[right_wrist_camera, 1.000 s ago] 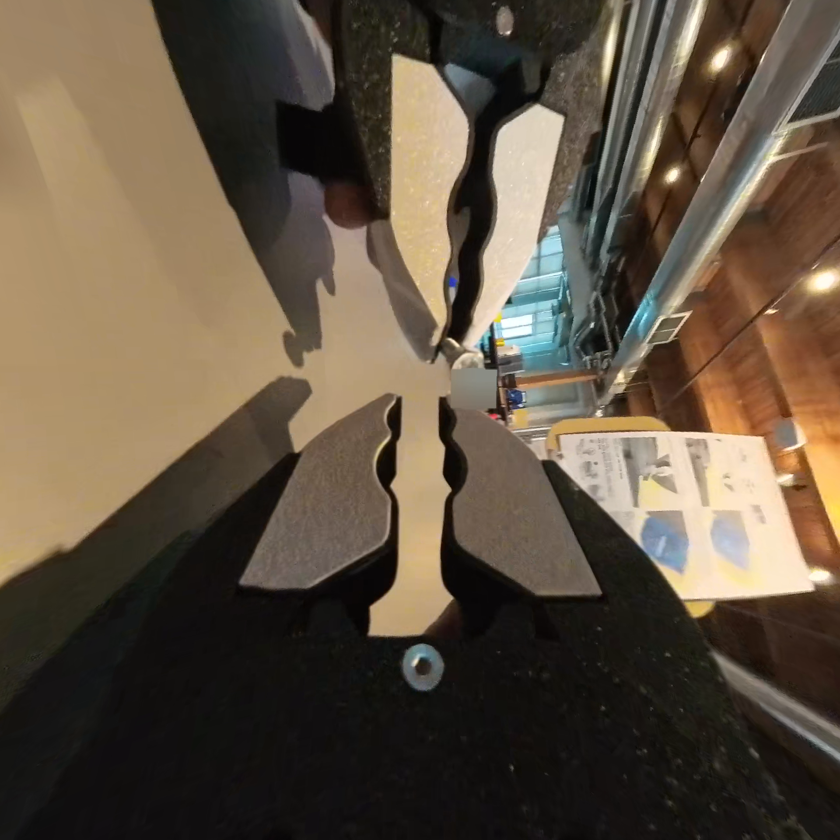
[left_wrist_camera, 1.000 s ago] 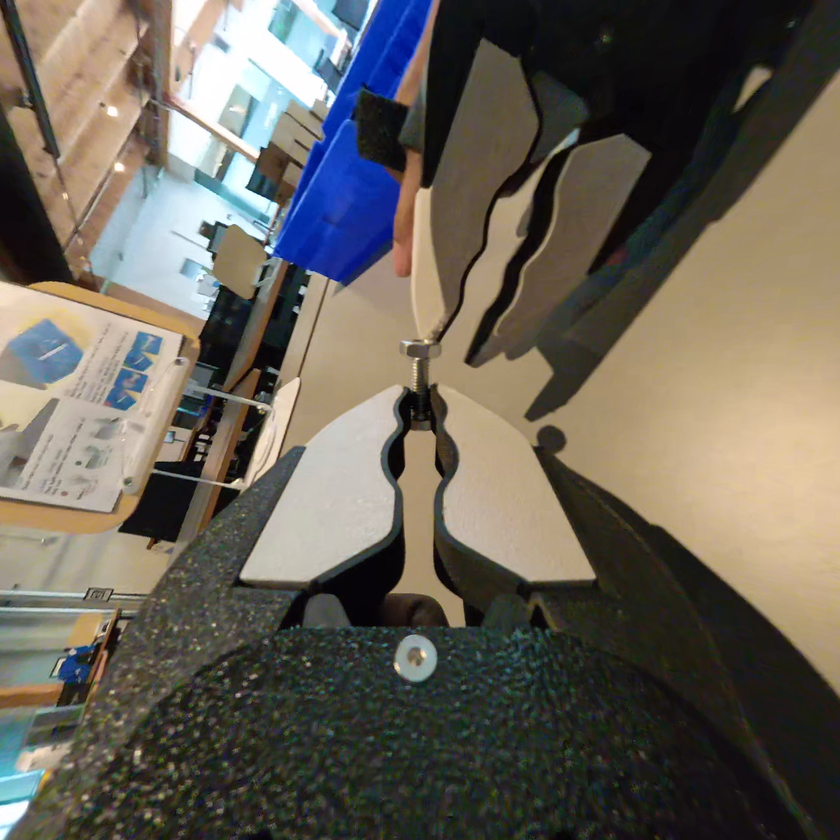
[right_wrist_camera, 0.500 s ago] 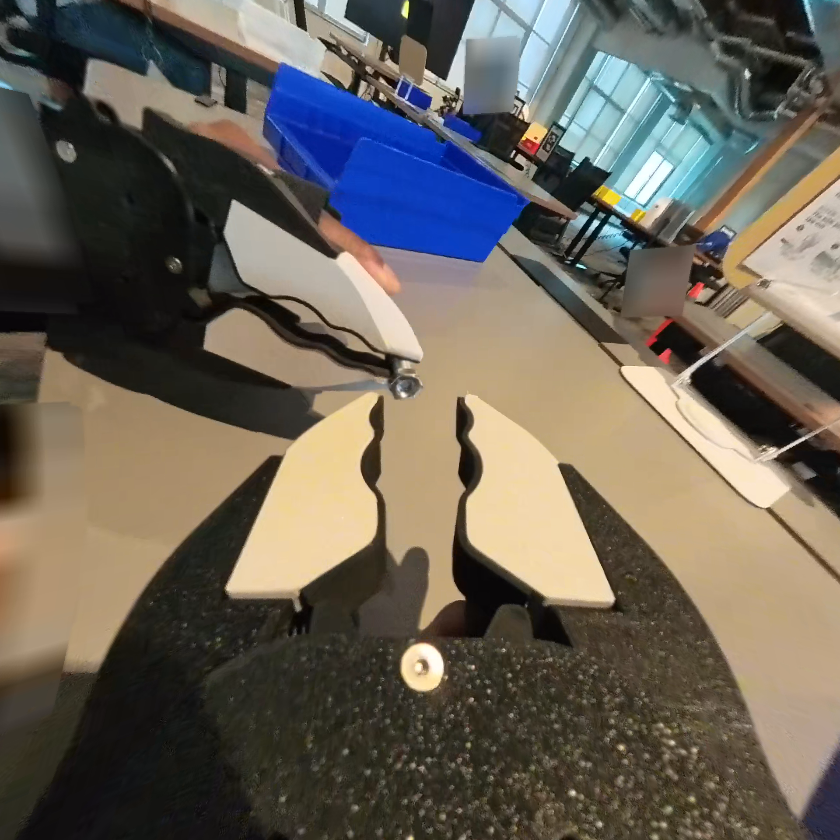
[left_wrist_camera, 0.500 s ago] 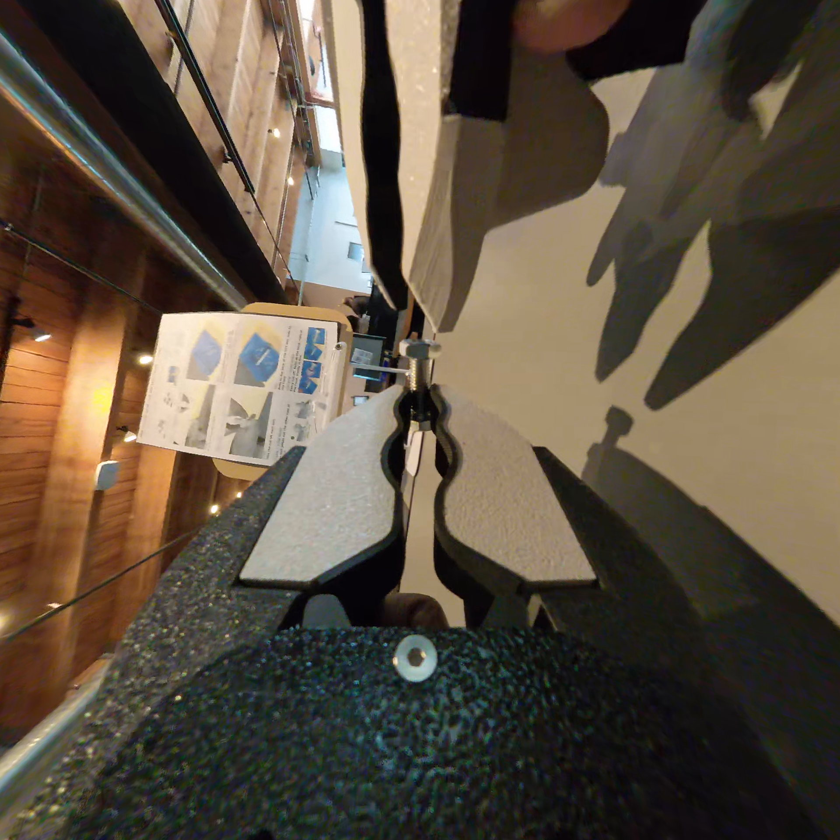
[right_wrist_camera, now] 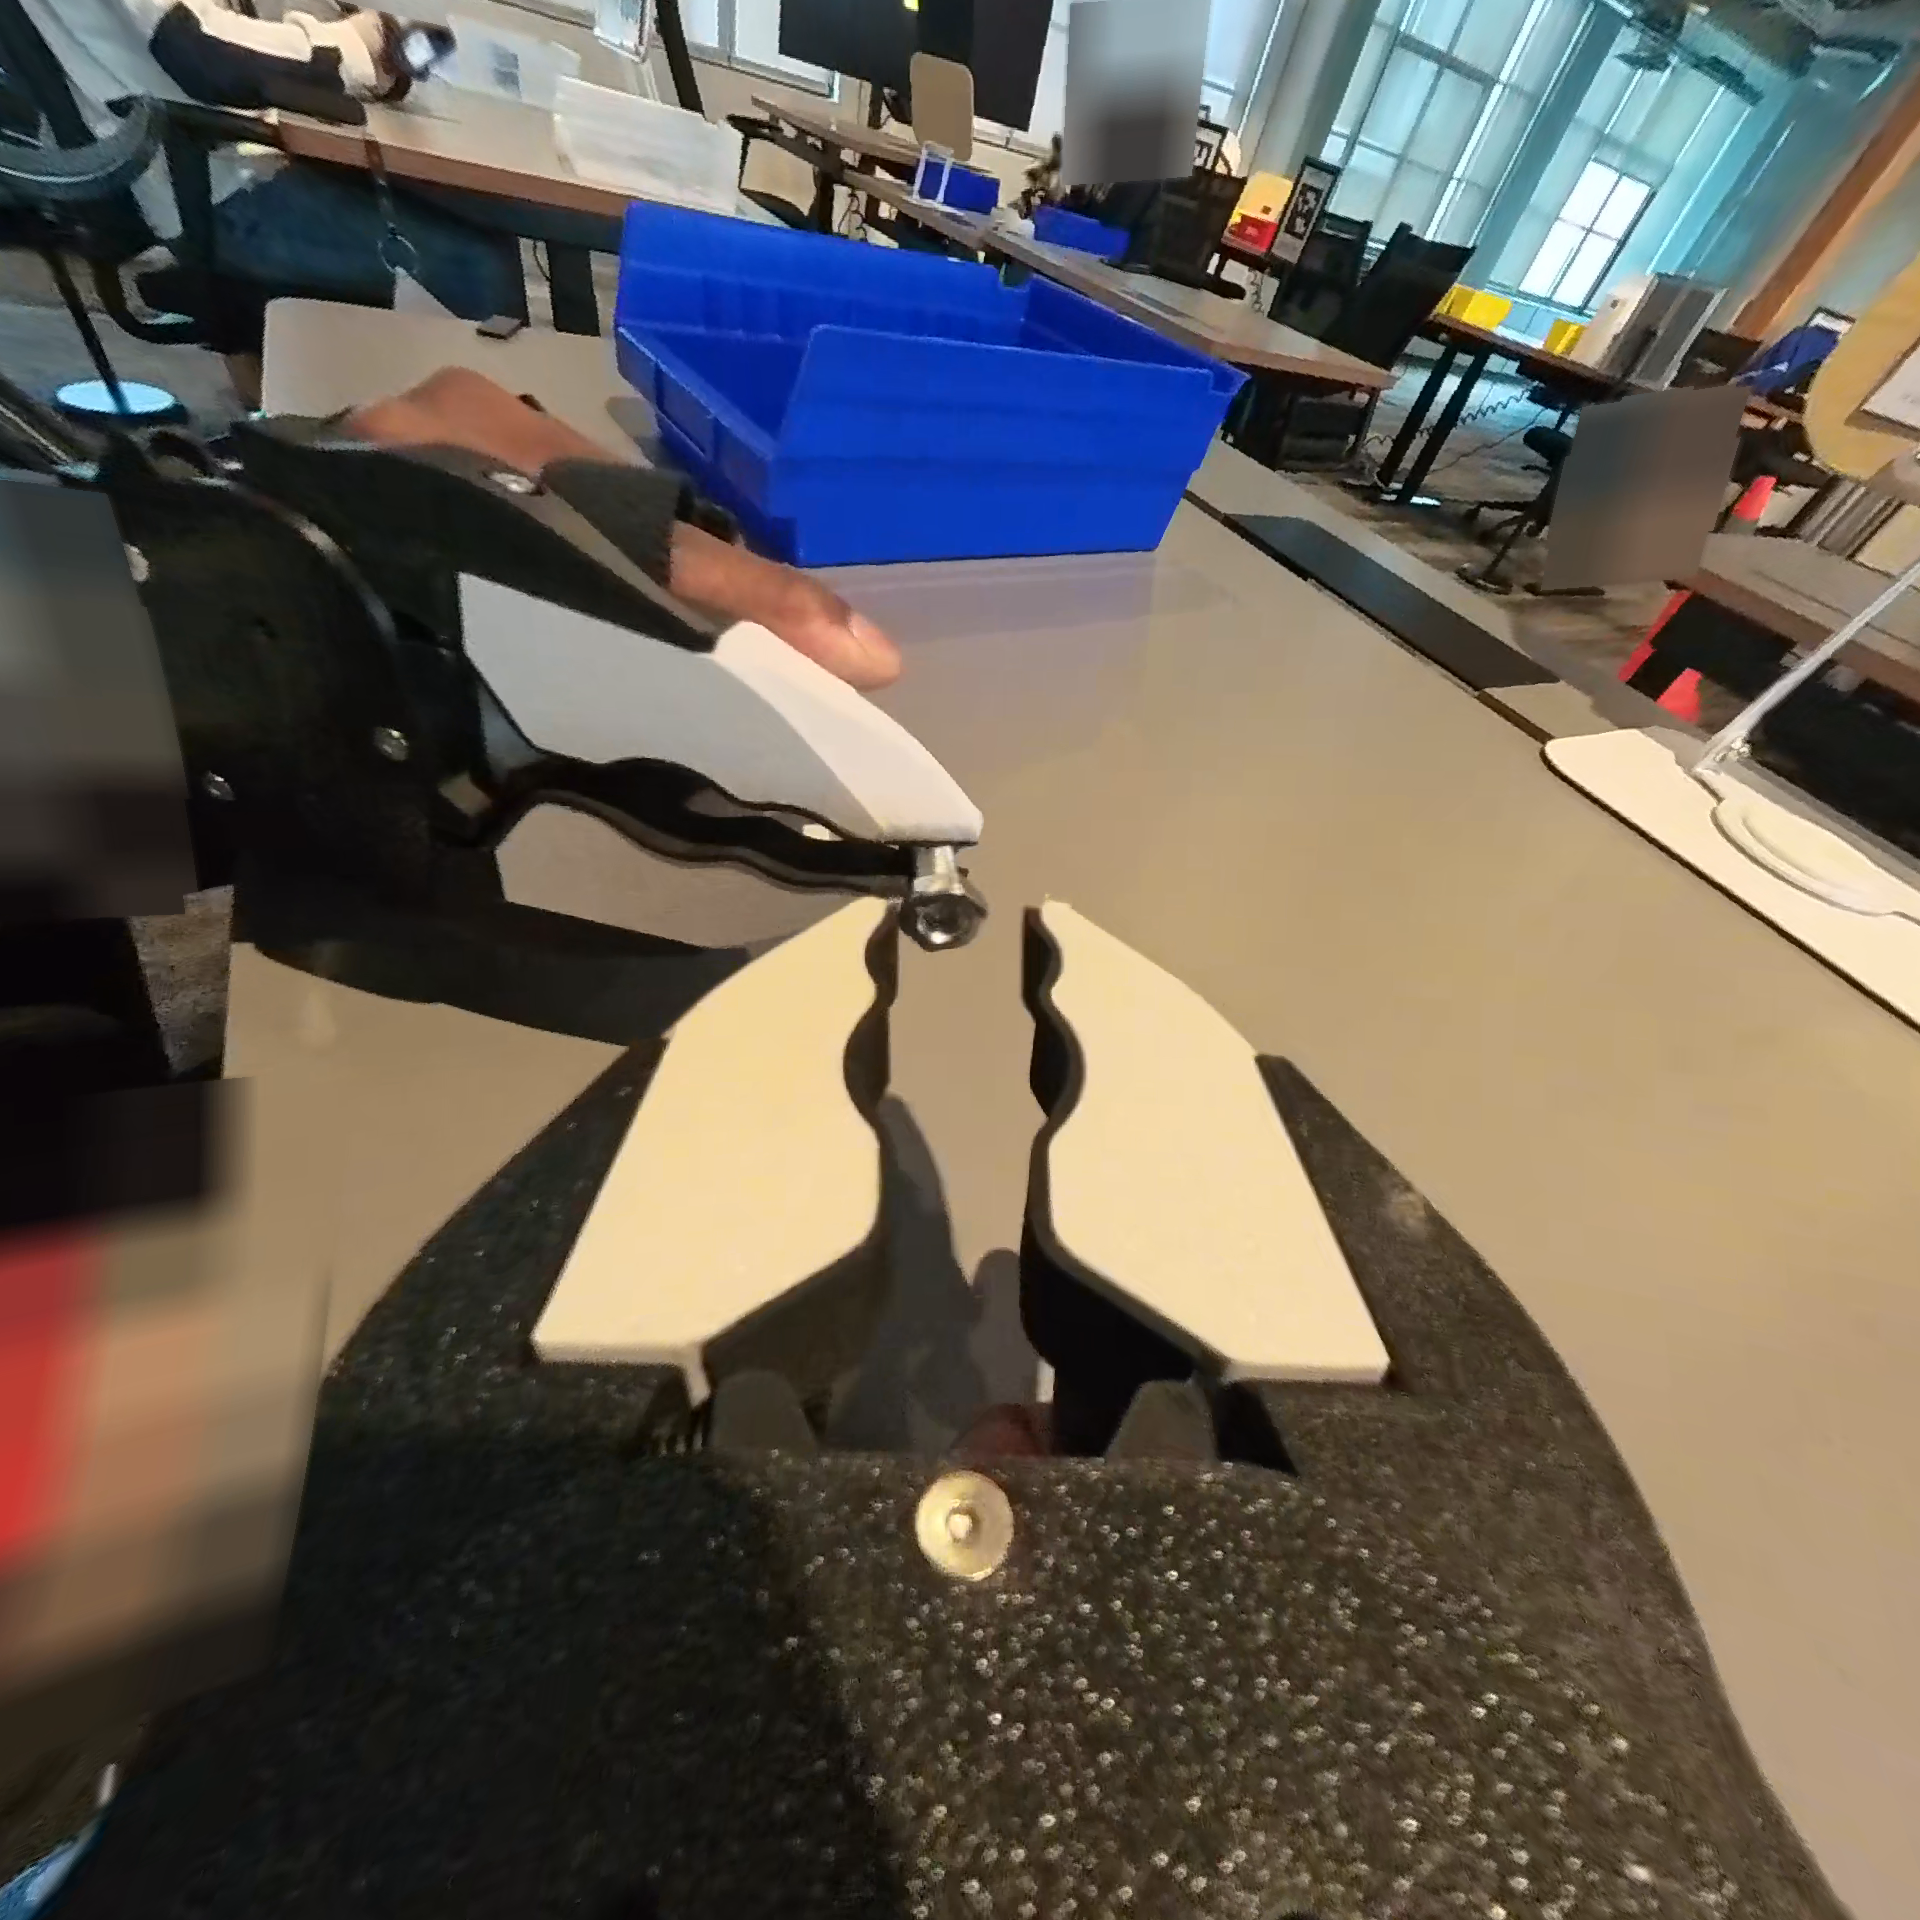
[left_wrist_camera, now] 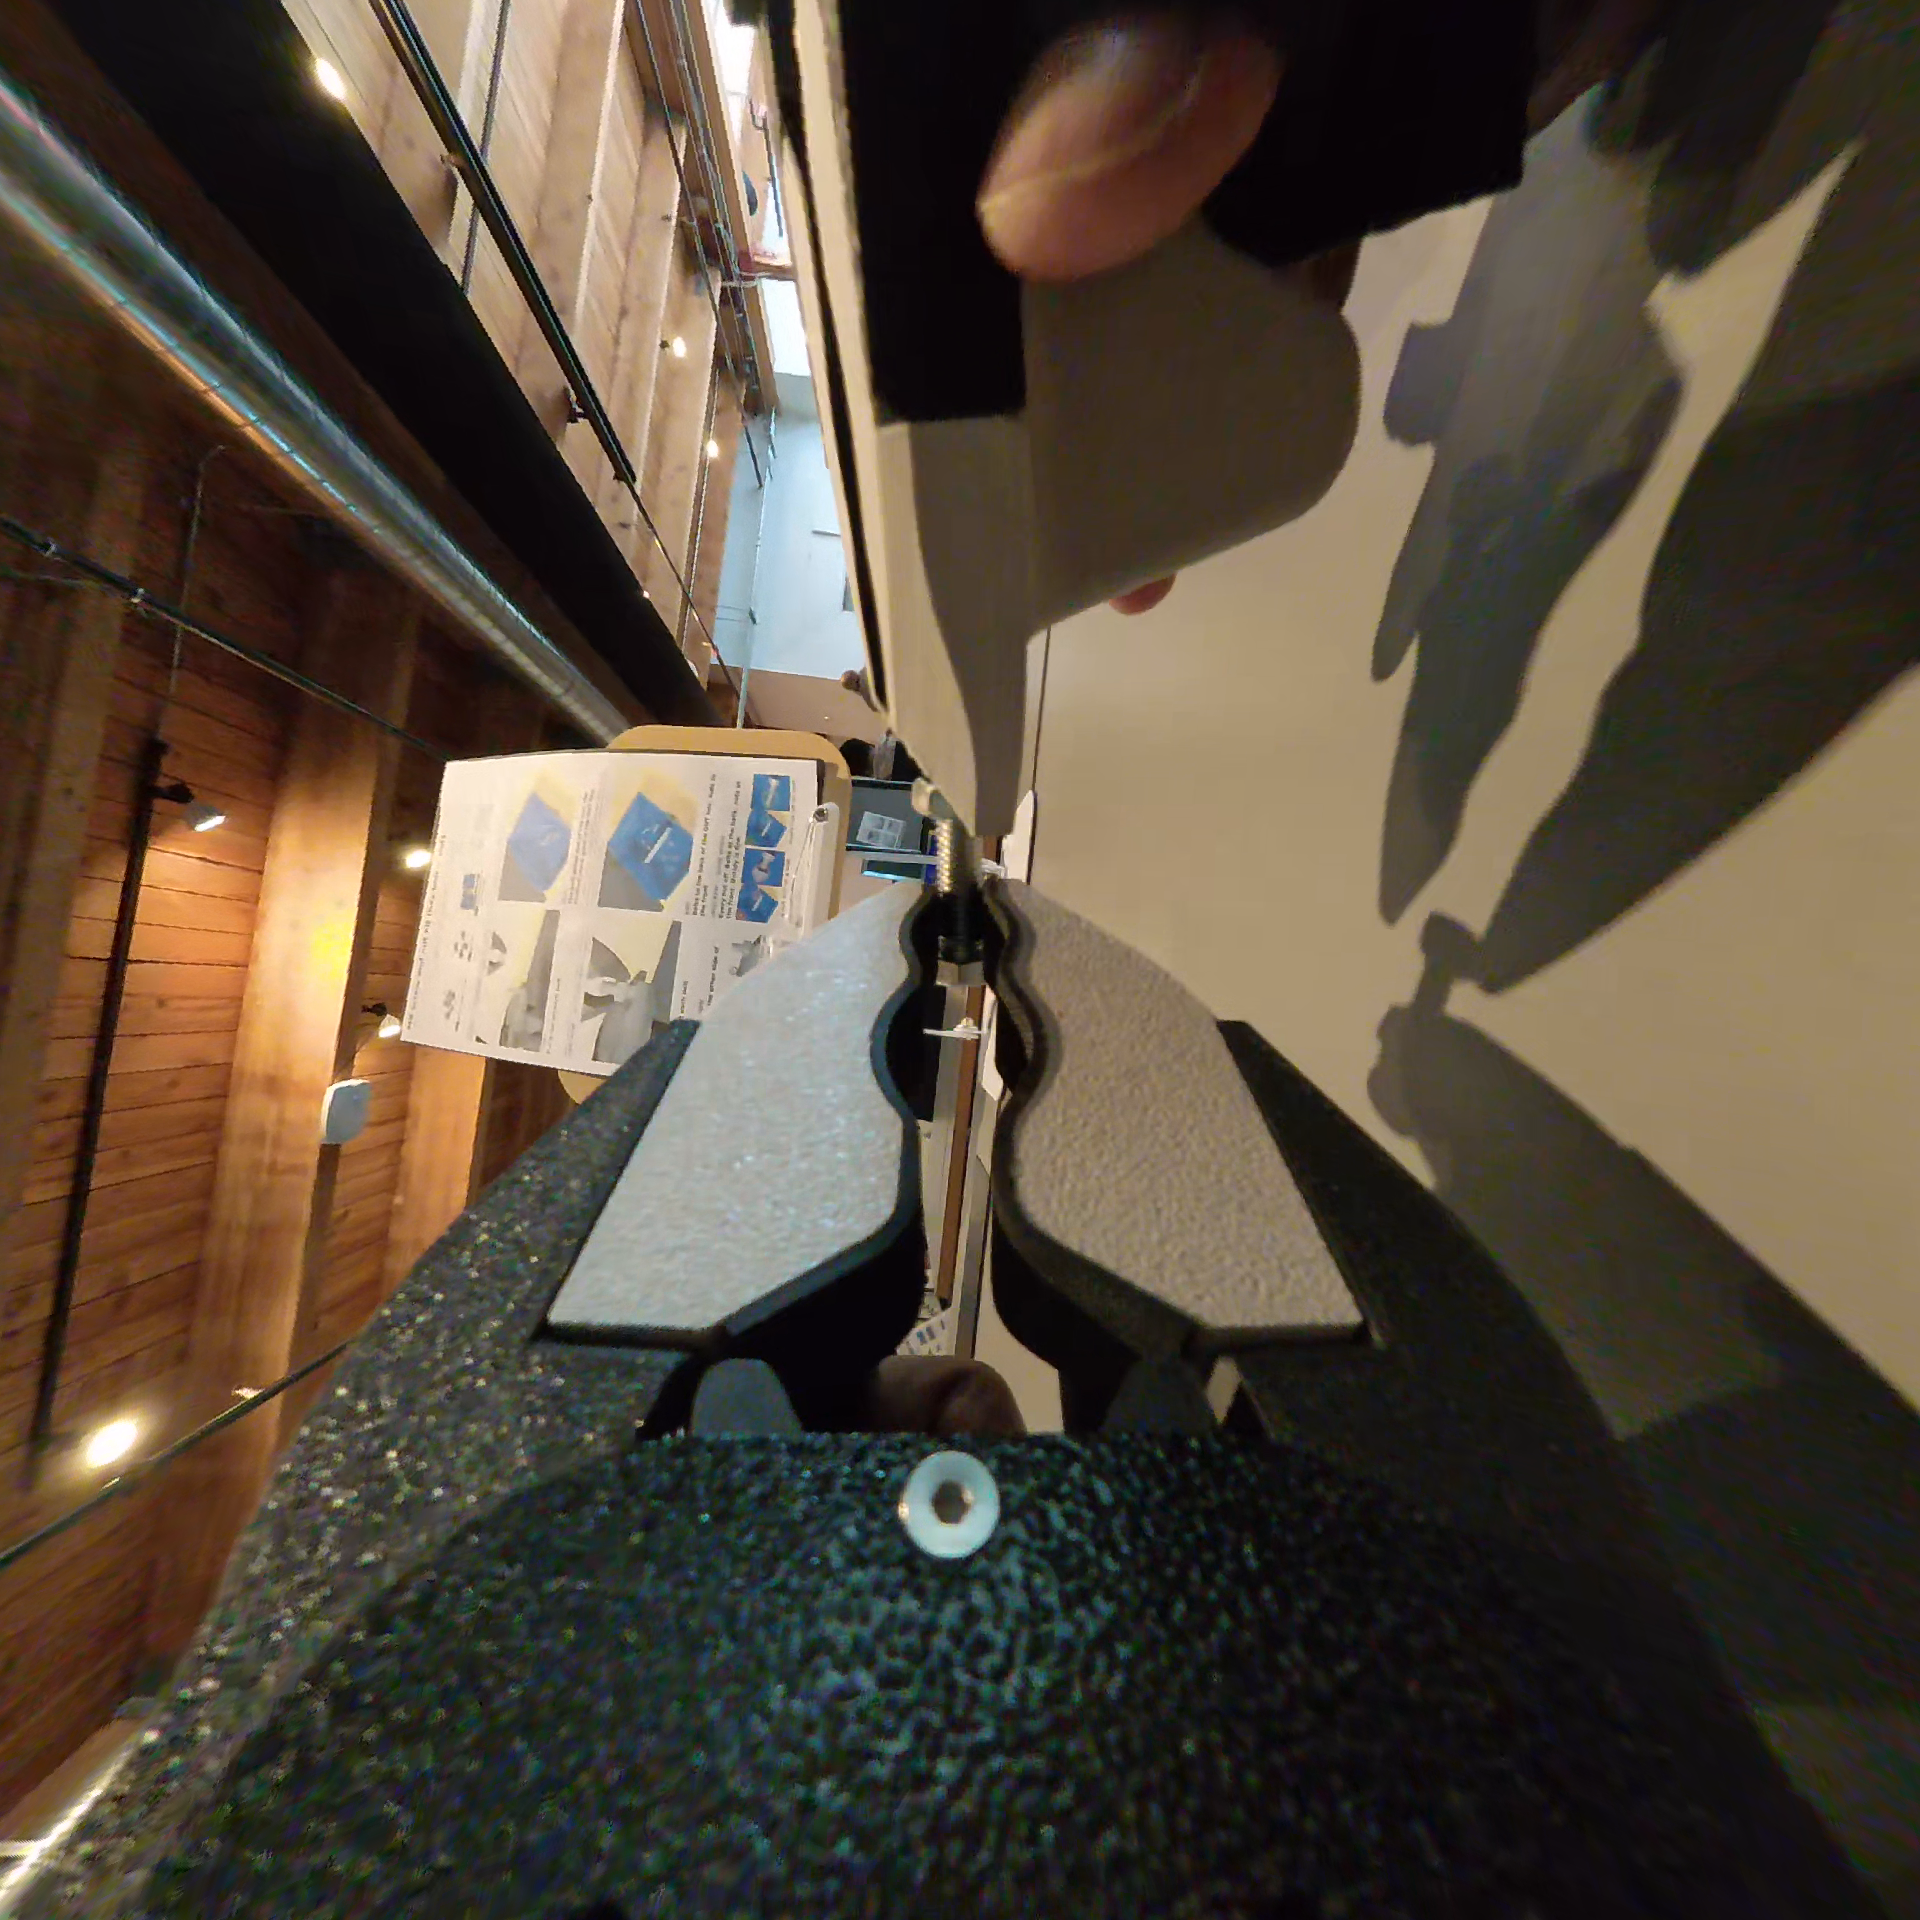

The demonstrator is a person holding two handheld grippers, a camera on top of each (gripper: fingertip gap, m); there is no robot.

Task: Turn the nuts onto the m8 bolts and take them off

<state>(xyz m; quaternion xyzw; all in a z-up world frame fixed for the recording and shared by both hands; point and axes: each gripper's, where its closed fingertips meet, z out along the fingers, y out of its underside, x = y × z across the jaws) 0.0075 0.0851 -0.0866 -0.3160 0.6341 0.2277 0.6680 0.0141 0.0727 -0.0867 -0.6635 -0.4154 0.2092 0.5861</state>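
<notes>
Left fingers [left_wrist_camera: 940,914] clamp bolt [left_wrist_camera: 951,868]; right fingers [right_wrist_camera: 1049,935] apart.

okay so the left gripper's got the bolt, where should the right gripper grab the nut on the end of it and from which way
Grip the nut across two opposite flats of its hexagon. It sits at the free end of the bolt, just past the left gripper fingertips. Bring the open right gripper in head-on along the bolt's axis, shifted slightly toward its left finger, where the nut sits off-centre.

The bolt [left_wrist_camera: 954,883] is showing only a short threaded stretch — its lower end is sitting hidden between the left gripper [left_wrist_camera: 961,914] pads. The right gripper's [left_wrist_camera: 997,821] tip is covering the nut [right_wrist_camera: 940,920] there — contact unclear.
</notes>
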